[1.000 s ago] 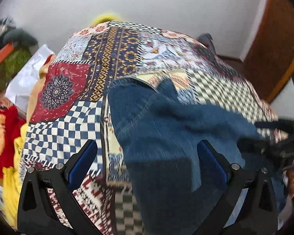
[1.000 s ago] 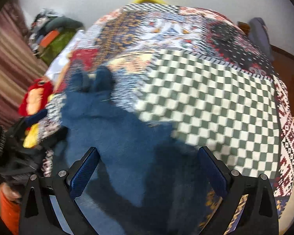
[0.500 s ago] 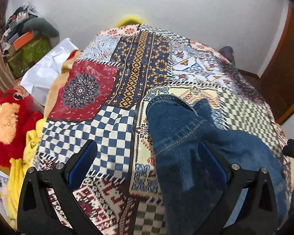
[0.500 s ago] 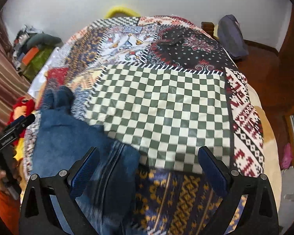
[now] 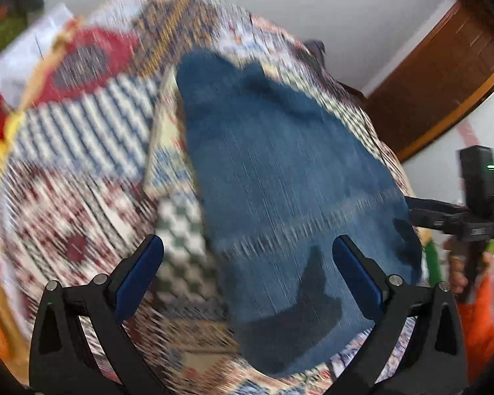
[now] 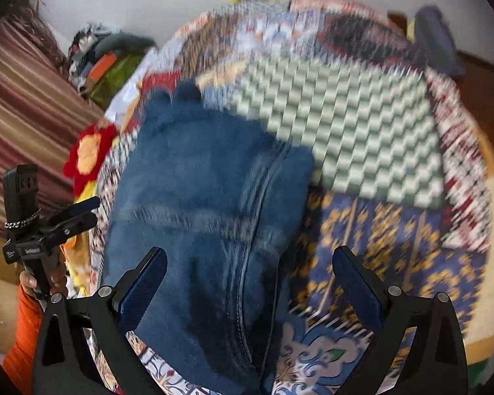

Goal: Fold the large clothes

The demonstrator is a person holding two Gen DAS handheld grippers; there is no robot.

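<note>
Blue denim jeans (image 5: 280, 177) lie in a long, tapering shape on the patchwork quilt (image 6: 372, 138) covering the bed. The left hand-held gripper (image 5: 247, 273) and right hand-held gripper (image 6: 248, 283) hover above the jeans, jaws spread wide, gripping nothing.

Compared with half a second back, the jeans (image 5: 280, 177) are seen much further between the fingers of the left gripper (image 5: 247, 276), filling most of that gap now instead of just the right side. Same deal for the right gripper (image 6: 248, 284): the denim is now spread from its left finger across the middle. Both views are blurred now, where they were sharp before.
</note>
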